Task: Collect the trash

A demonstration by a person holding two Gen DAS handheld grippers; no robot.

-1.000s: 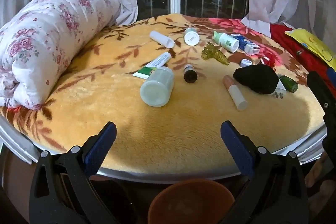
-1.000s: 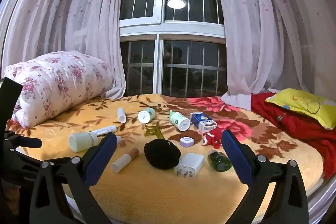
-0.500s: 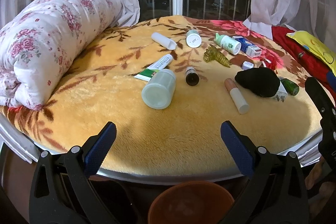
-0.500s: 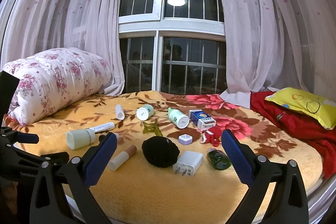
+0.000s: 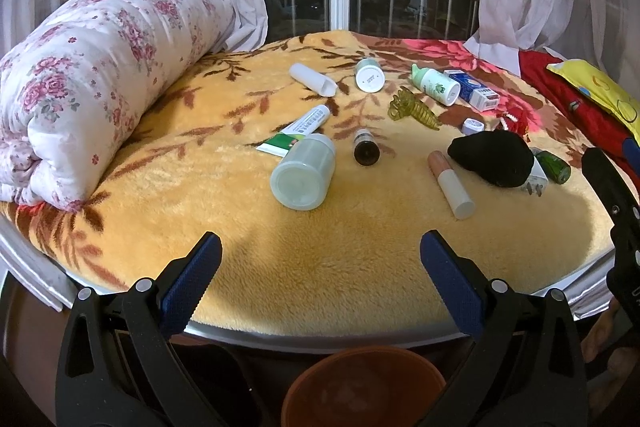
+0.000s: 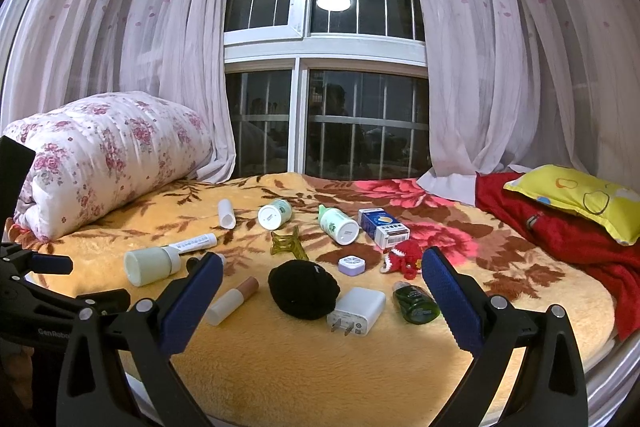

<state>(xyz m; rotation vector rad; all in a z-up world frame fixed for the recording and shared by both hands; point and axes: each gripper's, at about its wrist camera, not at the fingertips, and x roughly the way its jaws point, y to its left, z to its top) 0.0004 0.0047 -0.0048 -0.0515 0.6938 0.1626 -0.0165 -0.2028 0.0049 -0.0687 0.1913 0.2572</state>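
Note:
Small items lie scattered on a yellow floral blanket (image 5: 320, 267): a pale translucent jar (image 5: 304, 171) (image 6: 151, 265) on its side, a green-and-white tube (image 5: 298, 133), a dark vial (image 5: 365, 148), a pink-and-white stick (image 5: 450, 185) (image 6: 232, 301), a black cloth lump (image 5: 492, 157) (image 6: 304, 289), a white charger (image 6: 357, 311), a green bottle (image 6: 416, 302). My left gripper (image 5: 320, 259) hovers open at the bed's near edge, short of the jar. My right gripper (image 6: 322, 277) is open and empty, framing the black lump from this side. A brown bin (image 5: 362, 387) sits below the edge.
A rolled floral quilt (image 5: 92, 99) fills the left side. Red cloth (image 6: 560, 239) and a yellow pillow (image 6: 580, 197) lie at the right. Farther back are a white tube (image 5: 314, 79), two white-green bottles (image 5: 434, 84), a blue box (image 5: 472, 91), a yellow hair claw (image 5: 414, 109). Window and curtains stand behind.
Both views have tilted up slightly, so the bed and its items sit a little lower in frame. No item has moved and both grippers stayed open.

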